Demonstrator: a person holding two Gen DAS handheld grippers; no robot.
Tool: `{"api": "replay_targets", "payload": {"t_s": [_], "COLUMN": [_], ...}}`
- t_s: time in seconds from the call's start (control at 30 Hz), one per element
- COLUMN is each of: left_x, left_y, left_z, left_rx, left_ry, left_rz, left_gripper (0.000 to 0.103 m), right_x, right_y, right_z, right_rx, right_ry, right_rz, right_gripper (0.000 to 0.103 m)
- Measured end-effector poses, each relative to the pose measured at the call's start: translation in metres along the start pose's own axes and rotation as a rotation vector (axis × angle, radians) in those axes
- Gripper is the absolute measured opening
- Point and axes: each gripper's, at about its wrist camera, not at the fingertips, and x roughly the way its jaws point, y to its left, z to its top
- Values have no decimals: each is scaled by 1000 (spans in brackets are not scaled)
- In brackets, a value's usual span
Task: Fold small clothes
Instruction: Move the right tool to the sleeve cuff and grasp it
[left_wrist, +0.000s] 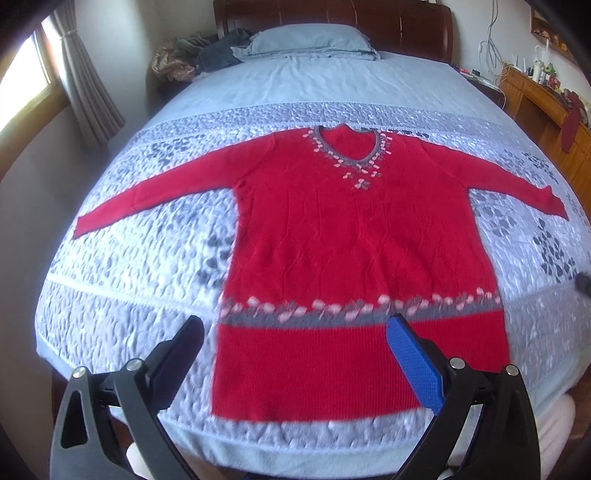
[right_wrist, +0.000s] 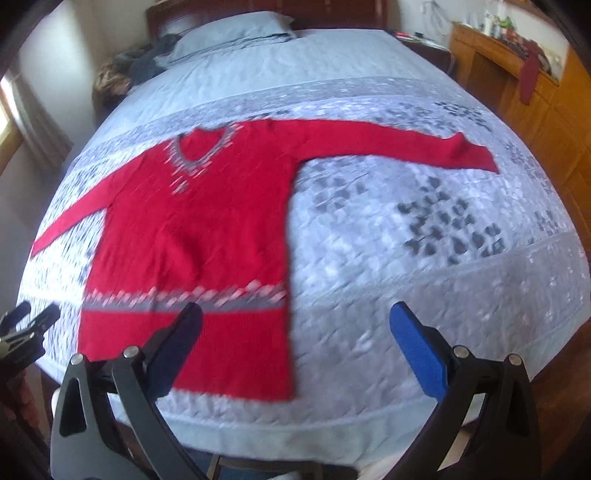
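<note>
A red long-sleeved sweater (left_wrist: 347, 236) with a grey and pink patterned neckline and hem band lies flat, face up, on the bed, both sleeves spread out. It also shows in the right wrist view (right_wrist: 199, 229). My left gripper (left_wrist: 295, 328) is open and empty, held above the sweater's hem. My right gripper (right_wrist: 295, 314) is open and empty, above the hem's right corner. The left gripper's fingertips show at the left edge of the right wrist view (right_wrist: 29, 317).
The bed has a light blue quilted cover (left_wrist: 122, 280) with grey leaf prints. A pillow (left_wrist: 310, 38) and a pile of clothes (left_wrist: 192, 55) lie at the headboard. A wooden dresser (right_wrist: 517, 74) stands to the right, a window with a curtain (left_wrist: 85, 70) to the left.
</note>
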Motion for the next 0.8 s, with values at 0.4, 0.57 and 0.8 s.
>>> {"api": "replay_targets", "payload": {"t_s": [0.4,0.57,0.8], "left_x": [78,111,142], "left_y": [-117,-178,-226], "left_z": [151,184,188], "left_rx": [-41,-17,53], "left_ry": [-67,-54,-30], "left_rz": [-89,-121,-121], "left_gripper": [99,99,99], "right_x": [116,166,211], "right_y": [-291,-343,-378], "right_z": [169,182,177], "right_rx": [329,375,479], "right_ry": [87,162,195], "right_rz": [-210,-159,-68], "right_gripper": [99,78,77]}}
